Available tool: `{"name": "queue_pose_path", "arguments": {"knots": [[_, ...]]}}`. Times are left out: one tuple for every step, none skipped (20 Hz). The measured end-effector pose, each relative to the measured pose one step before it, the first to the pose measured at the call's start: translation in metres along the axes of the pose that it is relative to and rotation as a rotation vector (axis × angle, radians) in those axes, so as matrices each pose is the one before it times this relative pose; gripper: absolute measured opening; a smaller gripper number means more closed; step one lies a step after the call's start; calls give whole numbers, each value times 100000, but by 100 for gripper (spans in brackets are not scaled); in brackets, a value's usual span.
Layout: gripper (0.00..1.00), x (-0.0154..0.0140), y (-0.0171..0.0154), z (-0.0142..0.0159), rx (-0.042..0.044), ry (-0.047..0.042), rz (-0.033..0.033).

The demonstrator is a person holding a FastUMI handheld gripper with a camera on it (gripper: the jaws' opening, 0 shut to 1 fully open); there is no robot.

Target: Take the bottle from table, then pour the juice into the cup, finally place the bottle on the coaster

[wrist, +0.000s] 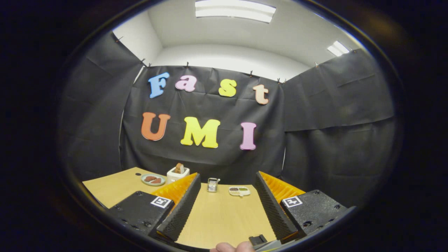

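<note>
Tongs (226,190) wide open right now, nothing held: two black ribbed pads spread well apart w/ bare wooden table (220,217) showing between them. Left finger (182,206) and right finger (273,206) both have orange backing behind the pads, and each black base carries a small square marker on top. Fingers hover above the tabletop, pointing toward the far edge of the table.

Beyond the fingertips, btwn the two fingers, sits a small metallic ribbed cup (212,184), upright, near the table's far edge. Just beside it on the right, a small light tray (239,190) w/ dark bits in its sections; cup and tray close but apart. Can't tell what the bits are, too small.

Past the left finger, further left: white toaster (177,174) w/ a brown slice sticking up from its slot. Its lower right part is hidden behind the left finger's orange back. Next to the toaster, on the left, a grey-green plate (153,179) w/ reddish-brown pieces on it, plate just beside the toaster.

As for the bottle and the coaster, can't tell where they are from this angle.

Down at the near end, btwn the finger bases, a bit of a person's finger (232,247) pokes in, next to a small black part of the handle.
</note>
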State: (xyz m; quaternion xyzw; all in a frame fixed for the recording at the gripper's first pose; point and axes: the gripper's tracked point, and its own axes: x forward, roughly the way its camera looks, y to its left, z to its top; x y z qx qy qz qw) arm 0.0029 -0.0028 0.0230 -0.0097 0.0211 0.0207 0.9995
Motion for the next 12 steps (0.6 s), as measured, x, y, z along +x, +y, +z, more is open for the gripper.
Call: {"name": "queue_pose_path", "arguments": {"knots": [[100, 248, 228, -196, -141, 380, 283], [100, 129, 215, -90, -160, 326, 463], [100, 52, 202, -48, 98, 85, 314], [100, 118, 207, -8, 45, 182, 301], [100, 5, 165, -14, 23, -99, 215], [100, 148, 68, -14, -65, 144, -206], [100, 251, 194, -212, -169, 315, 191], [100, 147, 136, -193, 88, 466, 247], [100, 119, 232, -142, 171, 452, 476], [100, 142, 253, -150, 62, 449, 492], [100, 128, 241, -39, 73, 20, 414], [100, 60, 225, -54, -110, 197, 373]]}}
